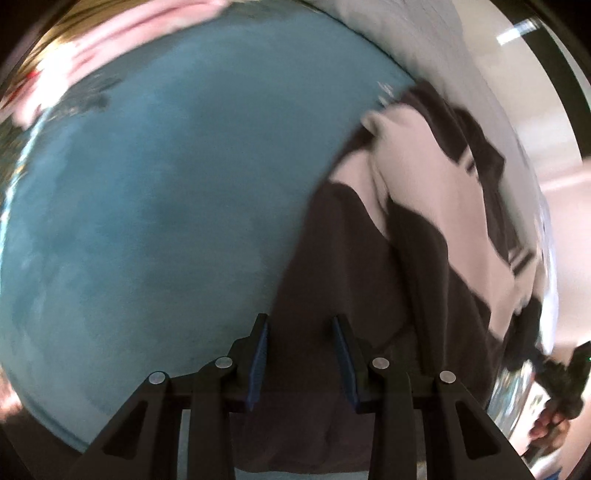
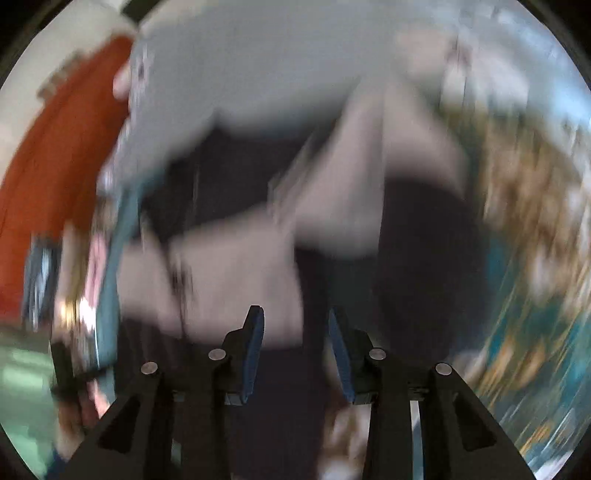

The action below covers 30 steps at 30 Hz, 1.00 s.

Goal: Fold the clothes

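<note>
A dark brown and beige garment (image 1: 388, 229) hangs and drapes over the right side of a round teal table (image 1: 155, 206). My left gripper (image 1: 300, 325) has its blue-padded fingers apart, with dark cloth lying between them; whether it pinches the cloth is unclear. The right wrist view is heavily blurred. There the same garment (image 2: 258, 266) fills the middle, and my right gripper (image 2: 294, 314) has its fingers apart with dark cloth between them. The right gripper also shows in the left wrist view (image 1: 565, 384) at the far right, at the garment's lower corner.
Pink cloth (image 1: 122, 33) lies at the table's far edge. A grey wall (image 1: 424, 55) is behind the garment. An orange-red shape (image 2: 62, 155) is at the left of the right wrist view. Patterned floor (image 2: 535, 258) is at its right.
</note>
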### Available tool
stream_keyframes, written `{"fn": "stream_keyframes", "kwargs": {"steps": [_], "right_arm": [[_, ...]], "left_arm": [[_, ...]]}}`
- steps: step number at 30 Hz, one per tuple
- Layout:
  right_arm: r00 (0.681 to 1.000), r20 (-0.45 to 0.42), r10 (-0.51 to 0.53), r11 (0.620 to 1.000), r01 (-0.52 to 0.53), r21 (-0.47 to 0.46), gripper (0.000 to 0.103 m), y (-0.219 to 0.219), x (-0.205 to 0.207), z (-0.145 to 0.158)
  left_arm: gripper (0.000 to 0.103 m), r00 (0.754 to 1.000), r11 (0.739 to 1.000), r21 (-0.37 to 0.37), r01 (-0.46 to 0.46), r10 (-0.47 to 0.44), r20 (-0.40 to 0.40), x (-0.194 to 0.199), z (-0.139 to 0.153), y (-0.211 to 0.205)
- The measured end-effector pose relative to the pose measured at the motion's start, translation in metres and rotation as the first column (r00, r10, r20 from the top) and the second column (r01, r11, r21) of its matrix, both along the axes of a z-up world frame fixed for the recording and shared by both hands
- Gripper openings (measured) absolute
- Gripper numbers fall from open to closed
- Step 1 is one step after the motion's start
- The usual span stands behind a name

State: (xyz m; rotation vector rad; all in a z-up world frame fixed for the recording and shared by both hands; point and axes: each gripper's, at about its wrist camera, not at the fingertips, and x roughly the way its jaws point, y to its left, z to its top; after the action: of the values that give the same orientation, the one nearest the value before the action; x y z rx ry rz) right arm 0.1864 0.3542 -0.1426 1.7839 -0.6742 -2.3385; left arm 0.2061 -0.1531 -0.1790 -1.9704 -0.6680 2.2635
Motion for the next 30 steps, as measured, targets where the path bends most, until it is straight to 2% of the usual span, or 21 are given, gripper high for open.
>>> {"fn": "stream_keyframes", "kwargs": {"steps": [3,4,6,9,10,11,12,14,17,19,21,22,25,28,30], "right_arm": [[0.992,0.103,-0.066,0.992,0.077,-0.102,0.038,-0.003,0.037,-0.038],[0.989,0.125,-0.08,0.989,0.094,-0.11,0.038,-0.004,0.046,-0.045],[0.985,0.132,-0.113,0.983,0.13,-0.131,0.038,-0.004,0.058,-0.048],[0.977,0.159,-0.142,0.957,0.177,-0.23,0.038,-0.011,0.066,-0.054],[0.979,0.156,-0.131,0.96,0.165,-0.227,0.038,-0.016,0.065,-0.051],[0.982,0.15,-0.115,0.966,0.146,-0.213,0.026,-0.022,0.062,-0.05],[0.984,0.15,-0.098,0.971,0.128,-0.204,0.008,-0.028,0.059,-0.045],[0.989,0.124,-0.08,0.97,0.105,-0.217,0.007,-0.031,0.049,-0.028],[0.996,0.049,-0.073,0.968,0.083,-0.237,0.007,-0.027,0.044,0.018],[0.998,0.043,-0.054,0.974,0.062,-0.22,0.007,-0.019,0.053,0.039],[0.994,0.091,-0.054,0.988,0.066,-0.14,0.007,-0.01,0.064,0.031],[0.988,0.139,-0.07,0.99,0.086,-0.112,0.007,-0.003,0.069,0.016],[0.97,0.22,-0.103,0.984,0.131,-0.116,0.007,0.003,0.076,-0.023],[0.972,0.218,-0.087,0.986,0.115,-0.121,0.008,-0.001,0.075,-0.03],[0.974,0.219,-0.064,0.99,0.09,-0.109,0.012,0.001,0.07,-0.023]], "left_arm": [[0.038,0.998,0.998,0.027,0.051,-0.052,0.028,0.001,-0.006,0.003],[0.038,0.998,0.998,0.041,0.057,-0.059,0.035,0.003,-0.007,0.003],[0.038,0.997,0.995,0.073,0.068,-0.071,0.03,0.007,-0.005,0.004],[0.032,0.998,0.992,0.112,0.063,-0.066,0.022,0.012,-0.002,0.002],[0.015,0.998,0.993,0.108,0.057,-0.059,0.02,0.013,0.0,0.0],[0.016,0.998,0.994,0.094,0.054,-0.055,0.011,0.015,0.002,0.0],[0.015,0.999,0.996,0.07,0.051,-0.051,-0.003,0.016,0.008,0.0],[0.014,0.999,0.997,0.058,0.05,-0.049,-0.013,0.02,0.025,0.002],[0.013,0.998,0.995,0.072,0.065,-0.063,-0.026,0.025,0.058,0.005],[0.013,0.996,0.994,0.068,0.086,-0.083,-0.034,0.032,0.072,0.007],[0.013,0.995,0.995,0.017,0.1,-0.1,0.012,0.038,0.062,0.005],[0.013,0.995,0.995,0.007,0.097,-0.097,0.038,0.039,0.051,0.004],[0.014,0.992,0.998,0.008,0.06,-0.061,0.11,0.043,0.023,0.0],[0.017,0.994,0.998,0.027,0.05,-0.052,0.101,0.045,0.024,-0.004],[0.02,0.995,0.998,0.041,0.053,-0.057,0.082,0.045,0.032,-0.007]]}}
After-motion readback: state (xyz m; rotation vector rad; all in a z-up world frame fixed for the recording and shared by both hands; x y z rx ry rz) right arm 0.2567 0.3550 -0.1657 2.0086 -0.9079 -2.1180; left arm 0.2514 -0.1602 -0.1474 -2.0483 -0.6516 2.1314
